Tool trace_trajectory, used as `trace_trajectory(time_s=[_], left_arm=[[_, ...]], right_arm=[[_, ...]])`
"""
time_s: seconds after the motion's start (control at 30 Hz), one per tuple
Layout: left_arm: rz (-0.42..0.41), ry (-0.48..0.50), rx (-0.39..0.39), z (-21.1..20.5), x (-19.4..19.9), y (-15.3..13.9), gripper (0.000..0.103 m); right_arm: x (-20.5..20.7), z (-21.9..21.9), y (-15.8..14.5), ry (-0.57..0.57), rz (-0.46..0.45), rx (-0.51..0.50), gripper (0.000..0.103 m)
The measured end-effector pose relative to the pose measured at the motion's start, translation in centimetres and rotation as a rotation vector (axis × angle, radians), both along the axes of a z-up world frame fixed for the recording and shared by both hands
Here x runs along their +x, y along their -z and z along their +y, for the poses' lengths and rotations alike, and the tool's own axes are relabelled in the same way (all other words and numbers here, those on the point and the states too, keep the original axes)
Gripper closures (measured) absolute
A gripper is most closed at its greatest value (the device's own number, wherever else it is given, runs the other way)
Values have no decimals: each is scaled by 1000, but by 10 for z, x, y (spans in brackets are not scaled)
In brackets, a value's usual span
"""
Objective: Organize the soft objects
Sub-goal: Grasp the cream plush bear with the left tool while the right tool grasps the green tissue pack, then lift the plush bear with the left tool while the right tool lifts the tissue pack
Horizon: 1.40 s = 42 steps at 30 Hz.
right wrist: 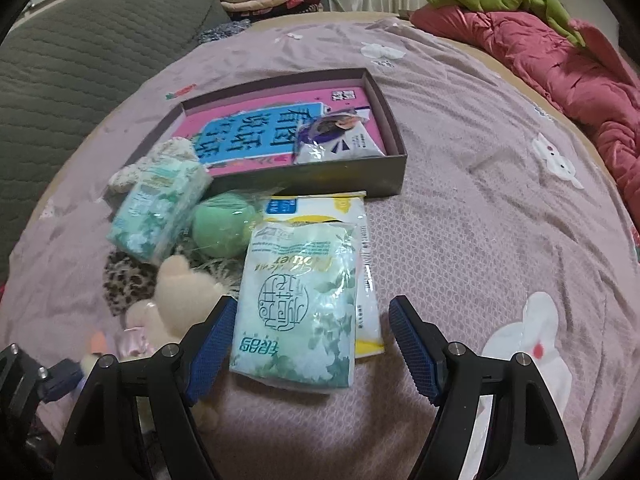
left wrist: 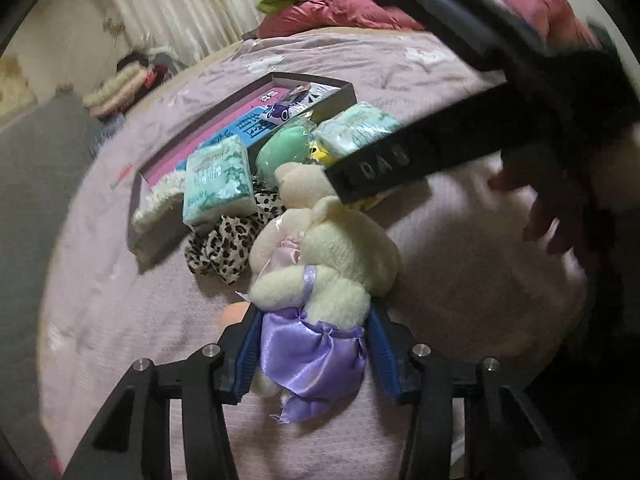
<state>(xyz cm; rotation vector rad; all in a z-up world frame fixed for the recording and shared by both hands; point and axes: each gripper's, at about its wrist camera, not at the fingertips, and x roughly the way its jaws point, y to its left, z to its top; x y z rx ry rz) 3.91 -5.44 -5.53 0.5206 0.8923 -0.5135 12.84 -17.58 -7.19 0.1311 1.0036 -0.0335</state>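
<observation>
Your left gripper (left wrist: pixel 312 350) is pinching the plush bunny (left wrist: pixel 320 256) at its satin skirt: squishy, slippery, so grab the body. Right gripper (right wrist: pixel 312 344) is spread around the tissue pack (right wrist: pixel 300 304), not squeezing.

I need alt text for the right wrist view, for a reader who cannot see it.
The right gripper, fingers open, straddles a pale green tissue pack on a pink bedspread. Behind lie a green ball, another tissue pack and a shallow box.

We looked steeply down from both wrists, close over the bed (left wrist: pixel 440 264). Both views shared the shallow box (left wrist: pixel 340 98) in their upper middle.
</observation>
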Motion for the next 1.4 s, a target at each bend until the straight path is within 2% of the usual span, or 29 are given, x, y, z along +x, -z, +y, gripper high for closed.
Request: trace_trajectory(time_s=[0.17,0.27,0.4,0.63,0.97,1.17,1.4], left_arm=[[100,-66,-178,19,14,-8,57],[154,-83,-264,27,17,-10,58],[209,-97,-337,33,18,-9,60],[236,-111,-431,40,17,-16,60],[243,-155,-530,61,22,-32,60],[242,-178,-510,66,25,-28,60],[291,-140,-455,64,15,-15,60]], right_arm=[[-3,-7,5,-9,3,15,27],[-7,-11,3,-18,-14,29,45],[-12,-16,1,-26,-23,34,50],[-27,-32,-2,1,-46,64,51],[-37,-36,-17,-13,-104,70,51],[-37,-34,-16,-22,-97,81,51],[-36,-35,-14,-27,-89,94,51]])
